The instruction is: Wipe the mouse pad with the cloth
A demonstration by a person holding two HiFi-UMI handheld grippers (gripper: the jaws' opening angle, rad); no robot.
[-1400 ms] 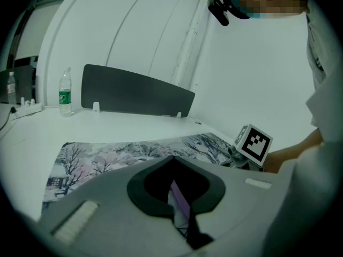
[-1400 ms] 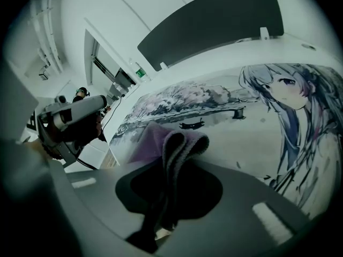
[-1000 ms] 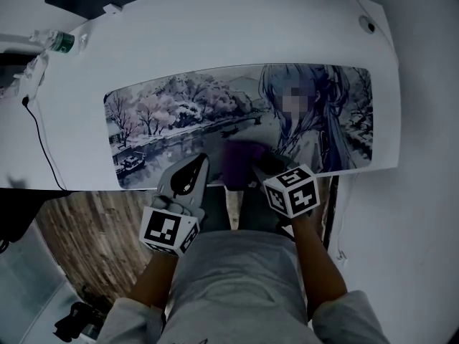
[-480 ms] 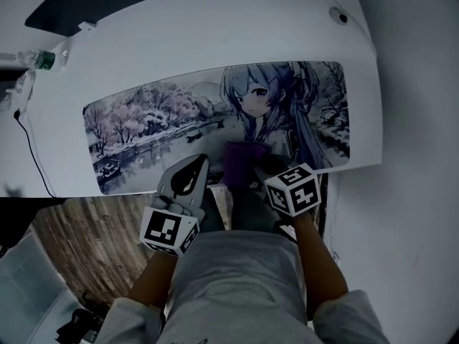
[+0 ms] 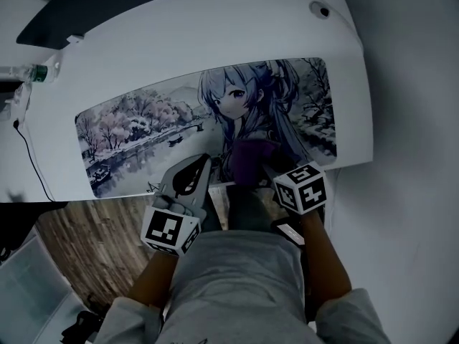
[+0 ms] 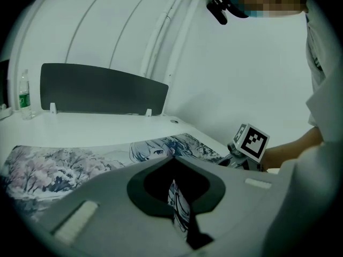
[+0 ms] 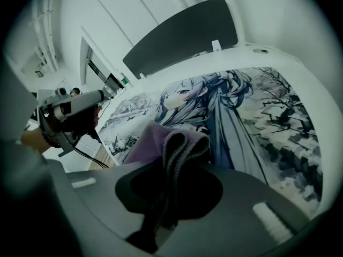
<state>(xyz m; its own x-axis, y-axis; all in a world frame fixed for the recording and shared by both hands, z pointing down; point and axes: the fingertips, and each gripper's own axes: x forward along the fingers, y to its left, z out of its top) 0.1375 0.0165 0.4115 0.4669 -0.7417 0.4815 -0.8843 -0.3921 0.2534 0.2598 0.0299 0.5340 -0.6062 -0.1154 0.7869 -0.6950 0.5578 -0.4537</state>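
Change: both grippers have gone along the near edge of the mouse pad toward its right end since a second ago, and the cloth, which was before the pad's middle, is now over the printed figure's clothes.
Mouse pad: long rectangular mouse pad (image 5: pixel 129 131), thin and flat, with a matt surface printed with a blue-haired figure and snowy trees. It lies on the white smooth desk (image 5: pixel 215 41), and its long axis runs left to right before the person.
Cloth: purple soft cloth (image 7: pixel 177 143), thick and folded into a rounded bunch. It stands out forward from the jaws, over the near edge of the pad.
Right gripper: right gripper (image 7: pixel 170 167) has its jaws closed on the cloth, and the fold comes out between them.
Left gripper: left gripper (image 6: pixel 174 162) has its jaws together with nothing between them (only a narrow slit shows the pad behind). It hangs at the pad's near edge, to the left of the cloth.
Key relation: the pad lies ahead of and under the cloth, most of it to the left. The right gripper is the nearer one and has the cloth.
Contact: I cannot tell if the cloth touches the pad already.
Next move, as I judge: press the cloth down and stroke along the long axis.
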